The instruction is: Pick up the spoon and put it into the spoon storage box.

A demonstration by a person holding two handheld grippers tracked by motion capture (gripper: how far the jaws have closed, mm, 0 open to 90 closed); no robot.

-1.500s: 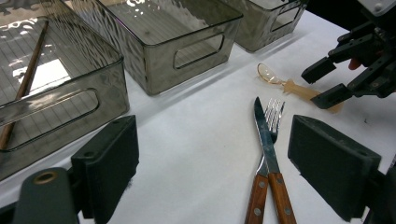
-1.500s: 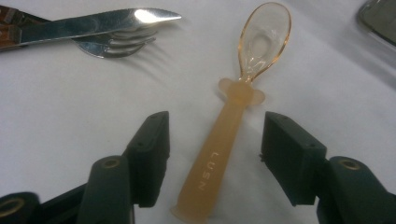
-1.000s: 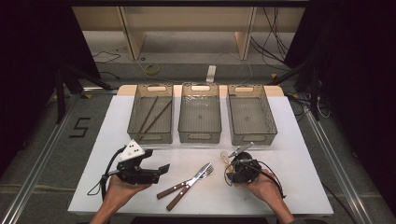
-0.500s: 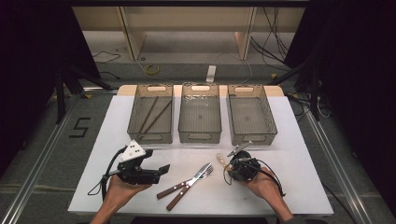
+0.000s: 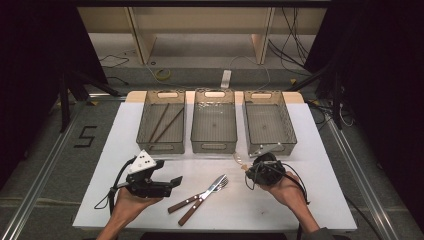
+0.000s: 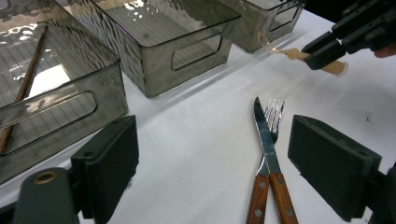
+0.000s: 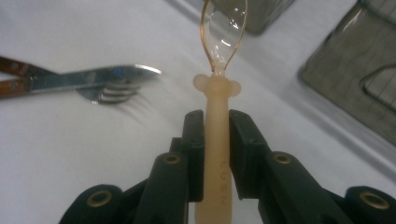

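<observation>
My right gripper (image 5: 250, 170) (image 7: 216, 126) is shut on the beige handle of a small spoon (image 7: 217, 154) with a clear bowl (image 7: 224, 28), held just above the white table (image 5: 325, 150) in front of the right bin (image 5: 267, 122). In the left gripper view that gripper (image 6: 322, 51) and the spoon (image 6: 292, 53) show at the top right. A wooden-handled knife (image 6: 264, 135) and fork (image 6: 275, 109) lie crossed at the table's middle (image 5: 200, 197). My left gripper (image 5: 172, 185) (image 6: 219, 163) is open, pointing at them from the left, with nothing between its jaws.
Three smoky clear bins stand in a row at the back: the left bin (image 5: 162, 145) holds two brown chopsticks (image 5: 167, 122), and the middle bin (image 5: 214, 142) looks bare inside. A cable trails from each gripper. Dark floor surrounds the table.
My right gripper has shifted slightly up and away with the spoon in it. My left gripper, the knife and the fork have stayed where they were.
</observation>
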